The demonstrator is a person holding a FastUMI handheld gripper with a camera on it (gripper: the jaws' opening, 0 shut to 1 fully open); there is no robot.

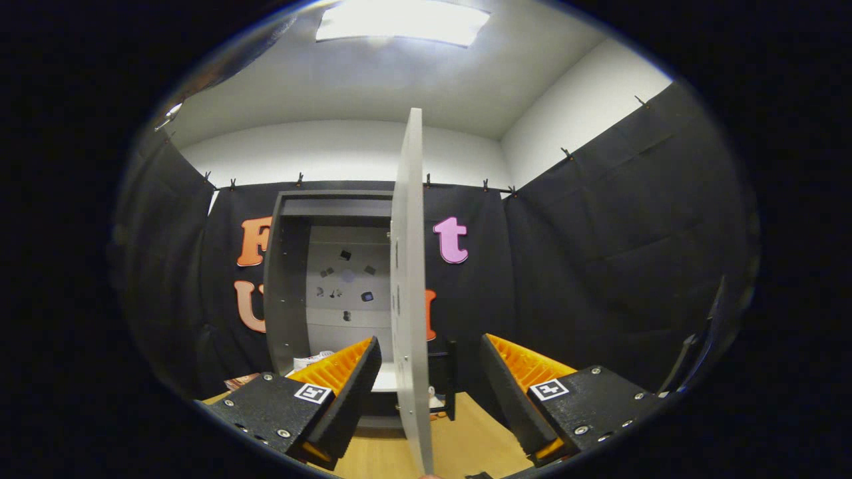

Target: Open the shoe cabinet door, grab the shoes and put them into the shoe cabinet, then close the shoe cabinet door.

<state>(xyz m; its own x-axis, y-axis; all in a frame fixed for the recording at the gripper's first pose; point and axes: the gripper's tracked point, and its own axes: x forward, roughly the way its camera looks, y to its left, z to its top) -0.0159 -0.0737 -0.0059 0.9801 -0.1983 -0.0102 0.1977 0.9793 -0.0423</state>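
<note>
The shoe cabinet (333,279) stood open against the booth's black cloth wall (599,266), its door (409,279) swung out edge-on toward the camera so that its thin leading edge ran tall between the fingers of the gripper (429,392). The fingers were spread wide, one on either side of the door panel, with the left finger close beside its face and the right finger standing clear with open room between; neither visibly pressed on it. A white shoe (313,360) showed on the cabinet's lower shelf, just past the left fingertip. Small dark marks dotted the cabinet's pale back panel (346,279). A wooden floor (466,439) lay bare below the door's lower edge, and a ceiling light (403,23) glared overhead.
</note>
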